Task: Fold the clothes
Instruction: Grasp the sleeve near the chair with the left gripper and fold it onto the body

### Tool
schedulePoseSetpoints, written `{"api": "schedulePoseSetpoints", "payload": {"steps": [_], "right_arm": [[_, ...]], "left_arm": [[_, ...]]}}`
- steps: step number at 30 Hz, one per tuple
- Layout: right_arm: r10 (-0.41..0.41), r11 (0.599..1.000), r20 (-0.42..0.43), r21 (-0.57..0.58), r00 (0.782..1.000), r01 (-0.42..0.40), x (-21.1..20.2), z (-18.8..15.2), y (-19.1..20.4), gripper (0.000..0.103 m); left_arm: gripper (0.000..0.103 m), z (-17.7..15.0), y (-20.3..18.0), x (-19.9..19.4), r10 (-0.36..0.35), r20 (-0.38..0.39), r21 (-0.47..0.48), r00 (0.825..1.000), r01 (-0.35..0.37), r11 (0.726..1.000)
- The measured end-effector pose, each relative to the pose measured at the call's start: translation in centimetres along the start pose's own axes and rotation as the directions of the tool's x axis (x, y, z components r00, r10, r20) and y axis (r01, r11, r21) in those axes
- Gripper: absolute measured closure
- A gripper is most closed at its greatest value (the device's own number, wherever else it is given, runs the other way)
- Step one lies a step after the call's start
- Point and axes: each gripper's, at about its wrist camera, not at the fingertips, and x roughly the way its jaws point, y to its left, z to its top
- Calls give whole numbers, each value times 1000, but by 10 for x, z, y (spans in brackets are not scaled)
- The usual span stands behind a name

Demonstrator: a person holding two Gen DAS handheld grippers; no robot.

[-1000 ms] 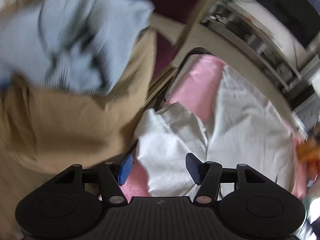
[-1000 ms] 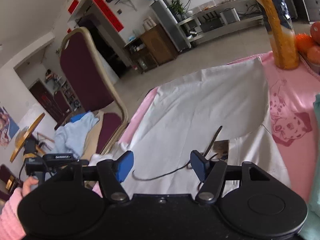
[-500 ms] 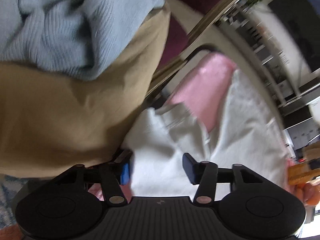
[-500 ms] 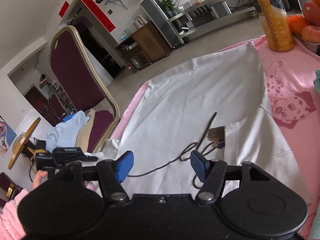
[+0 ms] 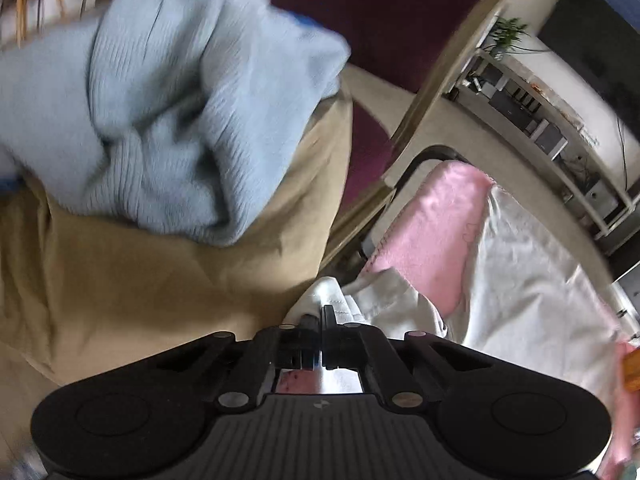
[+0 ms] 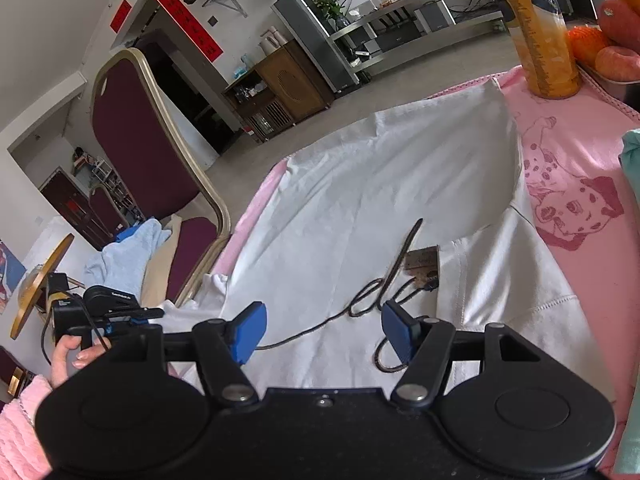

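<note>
The white cotton garment (image 6: 372, 200) lay mostly spread flat over the pink-clothed counter (image 6: 568, 152), its left-edge corner pinched in the left gripper (image 5: 320, 316). The right gripper (image 6: 320, 330) hovered above with fingers apart; most folding looked undone.

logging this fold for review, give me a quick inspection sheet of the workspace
surface: pink cloth with a spotted dog print covers the table
job's things: white garment spread flat, one corner pinched at the left edge
clutter: orange bottle, fruit, teal cloth
grippers: left gripper shut on the garment corner; right gripper open above the garment
cables: dark cord with a brown tag lying on the garment
surroundings: chair holding blue sweater and tan cloth
</note>
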Motion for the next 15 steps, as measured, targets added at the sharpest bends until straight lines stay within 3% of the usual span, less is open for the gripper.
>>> {"api": "schedulePoseSetpoints", "payload": {"steps": [2, 4, 5, 7, 9, 11, 13, 14, 15], "right_arm": [[-9, 1000, -3, 0, 1000, 9, 0, 0, -1, 41], [-17, 1000, -7, 1, 1000, 17, 0, 0, -2, 41], [-21, 1000, -9, 1, 1000, 21, 1, -1, -3, 41], [-30, 1000, -12, 1, 999, 30, 1, -1, -4, 41], [-36, 999, -15, 20, 999, 36, 0, -1, -8, 41], [-41, 998, -17, 42, 999, 42, -2, 0, -13, 41], [-46, 997, -19, 64, 999, 47, -4, 0, -18, 41], [-49, 996, -20, 75, 999, 50, -4, 0, -20, 41], [-51, 995, -22, 86, 998, 53, -5, 0, -23, 41]], "left_arm": [[103, -7, -16, -14, 29, 79, 103, 996, -37, 994], [103, -21, -40, -31, 30, 179, 247, 983, -74, 966], [103, -30, -55, -40, 15, 236, 337, 972, -96, 937], [103, -66, -85, -54, -48, 338, 546, 940, -154, 824], [103, -108, -108, -63, -135, 395, 719, 909, -214, 661], [101, -151, -131, -72, -234, 426, 841, 874, -286, 460], [90, -194, -137, -69, -300, 388, 915, 872, -323, 242], [86, -215, -136, -67, -314, 351, 936, 882, -325, 134], [85, -230, -133, -65, -309, 309, 949, 899, -311, 45]]}}
